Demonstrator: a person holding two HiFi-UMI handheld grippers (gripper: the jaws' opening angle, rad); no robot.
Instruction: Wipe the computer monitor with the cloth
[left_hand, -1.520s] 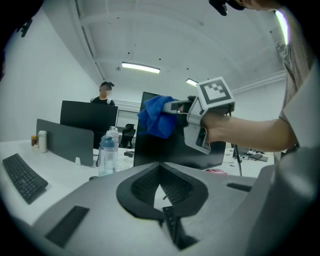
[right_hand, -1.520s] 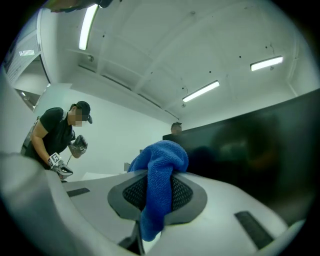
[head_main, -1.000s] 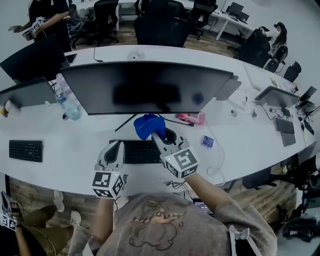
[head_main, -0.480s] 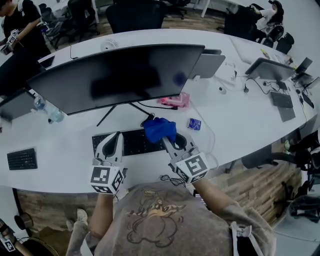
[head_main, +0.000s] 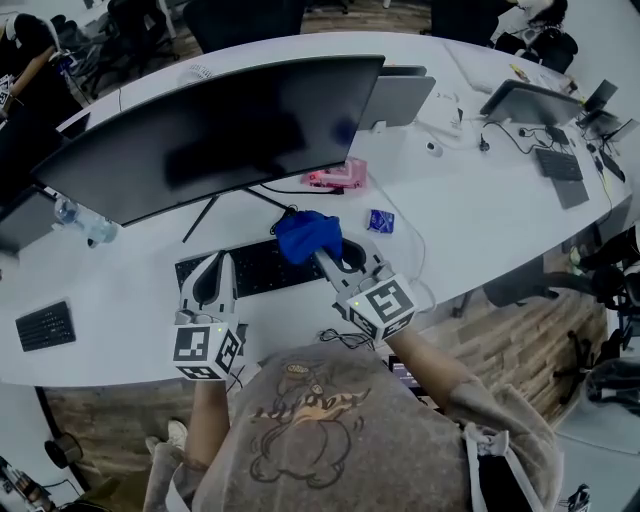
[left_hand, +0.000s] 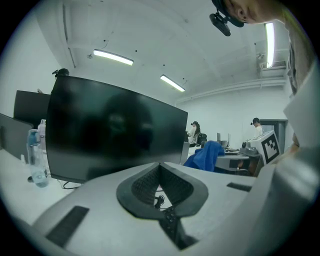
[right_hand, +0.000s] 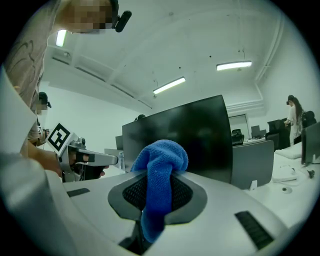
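Still no contact: my right tool (head_main: 328, 262) is clamped on the blue cloth (head_main: 308, 237), over the keyboard (head_main: 255, 270), near of the monitor (head_main: 215, 135), hardly nearer than a second ago. Left tool (head_main: 217, 268) closed, empty. Wiping not begun, I judge.

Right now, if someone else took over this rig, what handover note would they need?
Right claw: shut on the blue cloth, held above the keyboard in front of the monitor, short of the screen.
Left claw: shut, empty, over the keyboard's left end.
Done: the cloth is in grasp.
Left: raise the cloth to the dark screen and wipe across it; no contact yet.
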